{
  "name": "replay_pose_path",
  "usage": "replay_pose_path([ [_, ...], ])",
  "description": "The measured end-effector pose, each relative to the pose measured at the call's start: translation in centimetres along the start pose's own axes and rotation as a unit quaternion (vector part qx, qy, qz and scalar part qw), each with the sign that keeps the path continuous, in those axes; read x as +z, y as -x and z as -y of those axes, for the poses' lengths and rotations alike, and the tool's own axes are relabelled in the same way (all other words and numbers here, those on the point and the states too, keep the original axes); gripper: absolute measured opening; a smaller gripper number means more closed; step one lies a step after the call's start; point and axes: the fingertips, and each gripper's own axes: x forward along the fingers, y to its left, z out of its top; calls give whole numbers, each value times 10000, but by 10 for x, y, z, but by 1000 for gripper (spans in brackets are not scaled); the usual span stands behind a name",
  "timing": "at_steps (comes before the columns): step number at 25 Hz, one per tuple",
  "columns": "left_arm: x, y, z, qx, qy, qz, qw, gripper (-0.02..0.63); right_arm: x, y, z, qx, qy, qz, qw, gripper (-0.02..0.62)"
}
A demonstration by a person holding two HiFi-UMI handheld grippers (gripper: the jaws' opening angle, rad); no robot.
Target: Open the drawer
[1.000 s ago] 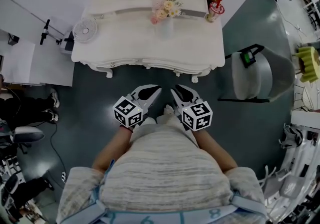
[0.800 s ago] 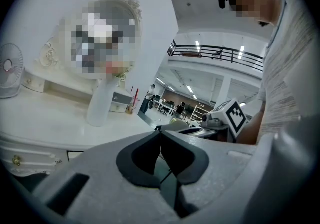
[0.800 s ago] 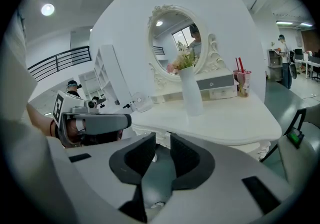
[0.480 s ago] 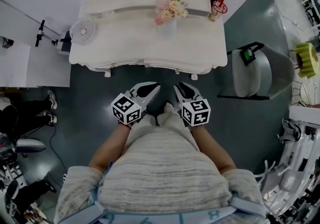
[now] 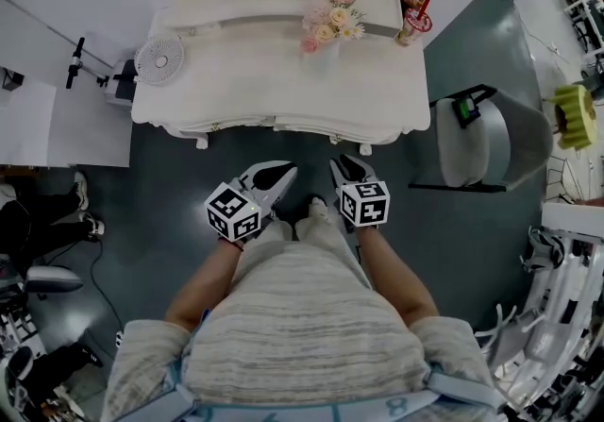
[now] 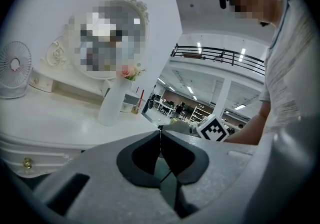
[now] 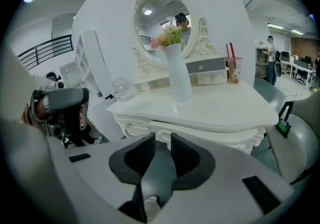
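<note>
white dressing table [image 5: 245, 75] holds the drawer front [image 7: 209, 135] just under its top, ahead of both tools, untouched. left gripper [image 6: 160, 132] is pressed together. right gripper [image 7: 162, 139], empty, has just been opening. widen it further, level it with the front, then pull straight back.

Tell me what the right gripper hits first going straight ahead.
The right gripper, jaws apart and empty, aims at the carved front of the white dressing table, with nothing in between, so it likely meets that first. Depth is unclear: it might pass beneath to the floor.
</note>
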Motion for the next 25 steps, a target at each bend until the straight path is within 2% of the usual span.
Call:
replay_pose_path([
  [5, 3, 10, 3, 58, -28, 41, 10000, 14, -11, -16, 12, -144, -92, -205, 9996, 60],
  [16, 6, 25, -12, 434, 35, 135, 9990, 14, -17, -54, 33, -292, 111, -507, 9982, 77],
  [25, 0, 12, -31, 596, 118, -233, 9979, 14, -39, -80, 54, -558, 115, -1012, 9932, 89],
])
